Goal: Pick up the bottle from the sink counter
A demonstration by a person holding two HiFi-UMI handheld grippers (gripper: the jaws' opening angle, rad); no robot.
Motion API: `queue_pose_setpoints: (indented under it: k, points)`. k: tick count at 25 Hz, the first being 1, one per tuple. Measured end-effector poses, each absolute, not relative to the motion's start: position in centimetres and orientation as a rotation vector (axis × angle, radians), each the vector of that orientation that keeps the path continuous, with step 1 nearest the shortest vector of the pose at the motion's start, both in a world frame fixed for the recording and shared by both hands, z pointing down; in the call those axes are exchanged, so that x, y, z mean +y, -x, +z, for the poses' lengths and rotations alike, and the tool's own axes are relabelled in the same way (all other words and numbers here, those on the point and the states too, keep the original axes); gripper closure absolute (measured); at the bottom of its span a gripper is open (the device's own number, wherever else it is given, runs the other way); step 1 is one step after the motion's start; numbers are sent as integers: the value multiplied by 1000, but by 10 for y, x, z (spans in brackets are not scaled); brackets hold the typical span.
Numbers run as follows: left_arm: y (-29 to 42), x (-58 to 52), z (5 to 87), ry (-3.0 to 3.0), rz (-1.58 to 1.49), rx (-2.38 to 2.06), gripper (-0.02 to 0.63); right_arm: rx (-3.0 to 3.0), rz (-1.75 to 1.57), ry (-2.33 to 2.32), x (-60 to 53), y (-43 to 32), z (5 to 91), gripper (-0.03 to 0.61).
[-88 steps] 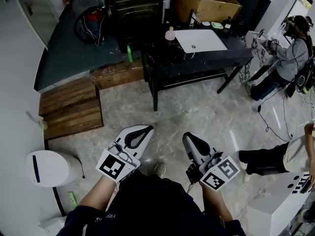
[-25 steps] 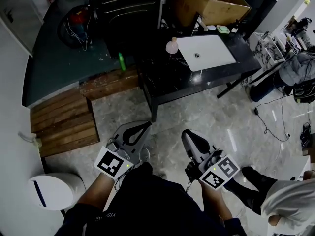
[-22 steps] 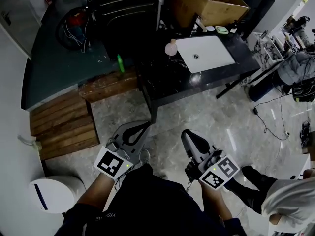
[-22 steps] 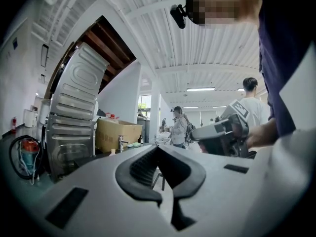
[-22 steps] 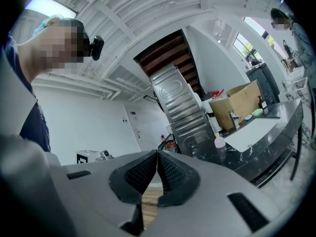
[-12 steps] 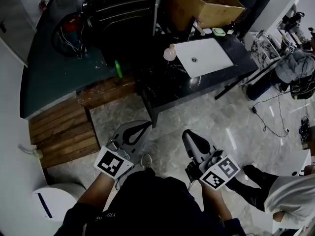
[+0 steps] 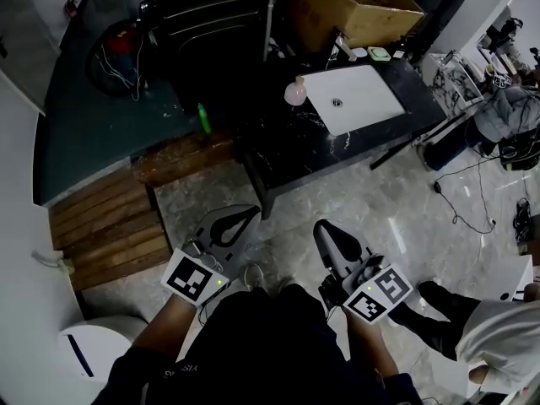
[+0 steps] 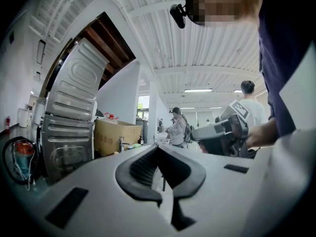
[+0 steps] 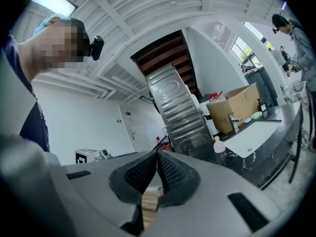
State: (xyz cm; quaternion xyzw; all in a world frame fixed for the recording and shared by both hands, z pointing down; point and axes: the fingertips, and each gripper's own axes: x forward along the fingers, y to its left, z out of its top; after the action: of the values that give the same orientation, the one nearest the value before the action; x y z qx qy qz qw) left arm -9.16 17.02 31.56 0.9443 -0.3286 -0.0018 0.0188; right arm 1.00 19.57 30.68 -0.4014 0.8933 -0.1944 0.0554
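Observation:
A small pink round bottle (image 7: 294, 92) stands on the black marble sink counter (image 7: 295, 142), just left of the white basin (image 7: 354, 98). It also shows in the right gripper view as the bottle (image 9: 219, 146) beside the basin (image 9: 252, 136). Both grippers are held low near my body, well short of the counter. The left gripper (image 7: 255, 213) and right gripper (image 7: 321, 225) both point toward the counter. The left gripper's (image 8: 158, 149) jaws meet with nothing between them. The right gripper's (image 9: 157, 155) jaws are also pressed together and empty.
A cardboard box (image 7: 354, 2) and a faucet (image 7: 342, 47) sit behind the basin, with a green soap dish (image 7: 380, 54) beside them. Wooden pallets (image 7: 110, 218) and a green bottle (image 7: 202, 118) lie left. A white bin (image 7: 93, 348) stands near left. People (image 7: 506, 116) and cables are at right.
The view has shifted as I step closer to the counter; the bottle and basin sit slightly nearer. Both grippers stay shut and keep their place before my body.

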Motion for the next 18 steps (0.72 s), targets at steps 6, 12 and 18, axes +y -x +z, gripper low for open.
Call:
queue_pose_setpoints:
  k: [6,12,18]
  points:
    - [93,157,321,-2926,3,-1012,606,2706,-604,1226,183,-8,312,552]
    - [92,139,324,-2925,14,-1015,606,2704,-607,1220,163,-10,314,552]
    - [88,114,330,-2912,31,-1028,606,2710,-617,1201,136,-14,318,552]
